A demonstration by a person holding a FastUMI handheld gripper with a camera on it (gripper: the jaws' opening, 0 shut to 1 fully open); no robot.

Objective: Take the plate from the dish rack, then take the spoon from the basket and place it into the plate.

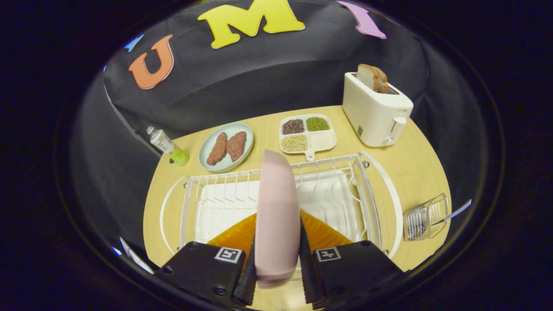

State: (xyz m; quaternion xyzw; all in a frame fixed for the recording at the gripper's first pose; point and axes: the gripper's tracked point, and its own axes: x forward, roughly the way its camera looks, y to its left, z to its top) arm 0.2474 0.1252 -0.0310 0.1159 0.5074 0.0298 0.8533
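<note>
One pale pink round plate (276, 220) stands on edge between the fingers of the hand-held gripper (276, 263), which are clamped on it from both sides, above the white wire dish rack (216, 194). Whether its lower rim has cleared the rack wires cannot be told.

Well to the right sits a small wire basket (425, 218) with the checked handle of a spoon (458, 210) poking out — the second half of the task not yet begun.

Risks, as a judgement: the plate is held edge-on near one rim, so a quick swing could let it pivot or slip between the pads; a low carry could snag the rack's upright tines.

Beyond the rack: a light green plate with two brown meat patties (227, 147), a white divided tray of beans and grains (306, 134), a white toaster with bread slices (376, 108), and a small clear bottle with green liquid (168, 147). Everything rests on a light wooden table (414, 168) — black cloth walls behind.
</note>
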